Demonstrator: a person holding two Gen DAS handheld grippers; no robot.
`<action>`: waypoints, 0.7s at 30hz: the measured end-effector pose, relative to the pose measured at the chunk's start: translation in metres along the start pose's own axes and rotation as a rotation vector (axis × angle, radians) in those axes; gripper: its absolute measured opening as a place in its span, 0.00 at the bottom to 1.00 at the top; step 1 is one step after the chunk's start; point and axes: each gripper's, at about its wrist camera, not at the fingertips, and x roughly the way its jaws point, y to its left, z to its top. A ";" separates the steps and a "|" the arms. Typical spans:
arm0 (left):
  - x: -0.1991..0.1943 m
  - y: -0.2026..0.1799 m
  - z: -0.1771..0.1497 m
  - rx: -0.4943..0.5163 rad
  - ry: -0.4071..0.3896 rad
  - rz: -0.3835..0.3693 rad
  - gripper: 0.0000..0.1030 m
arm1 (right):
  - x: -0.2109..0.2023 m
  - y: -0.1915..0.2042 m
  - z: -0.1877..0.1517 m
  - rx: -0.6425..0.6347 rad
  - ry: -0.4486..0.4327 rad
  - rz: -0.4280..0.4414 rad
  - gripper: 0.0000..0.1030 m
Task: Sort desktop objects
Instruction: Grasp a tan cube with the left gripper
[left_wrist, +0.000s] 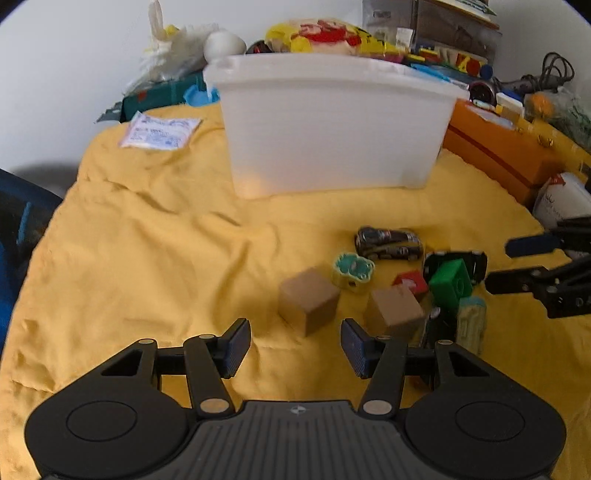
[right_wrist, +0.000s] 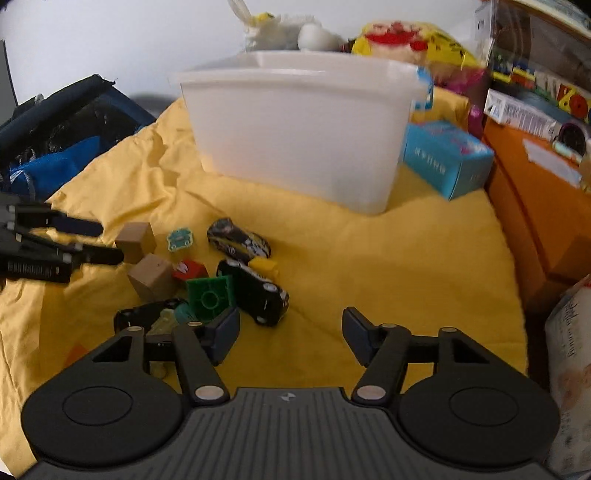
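Observation:
A pile of small toys lies on the yellow cloth (left_wrist: 147, 258) in front of a white plastic bin (left_wrist: 332, 129). My left gripper (left_wrist: 295, 336) is open and empty, just short of a brown cube (left_wrist: 309, 299). A second brown cube (left_wrist: 397, 310), a teal and yellow token (left_wrist: 352, 269), a dark toy car (left_wrist: 388, 242), a red block (left_wrist: 412, 282) and a green brick (left_wrist: 450, 282) lie to its right. My right gripper (right_wrist: 290, 332) is open and empty, with a black toy car (right_wrist: 255, 291) and the green brick (right_wrist: 210, 295) just ahead of its left finger.
An orange box (left_wrist: 498, 147) runs along the right side, with a teal carton (right_wrist: 447, 158) beside the bin. A dark blue bag (right_wrist: 55, 140) sits off the cloth's left edge. A white packet (left_wrist: 159, 133) lies at the far left. Clutter fills the back behind the bin.

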 end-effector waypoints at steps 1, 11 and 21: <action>0.003 -0.002 0.000 0.012 0.001 -0.006 0.56 | 0.003 0.001 0.000 -0.011 0.002 0.002 0.62; 0.036 -0.008 0.016 0.070 0.016 0.013 0.57 | 0.035 0.017 0.011 -0.169 0.007 0.088 0.43; 0.028 -0.006 0.013 0.076 -0.018 -0.010 0.42 | 0.027 0.018 0.010 -0.201 0.011 0.153 0.23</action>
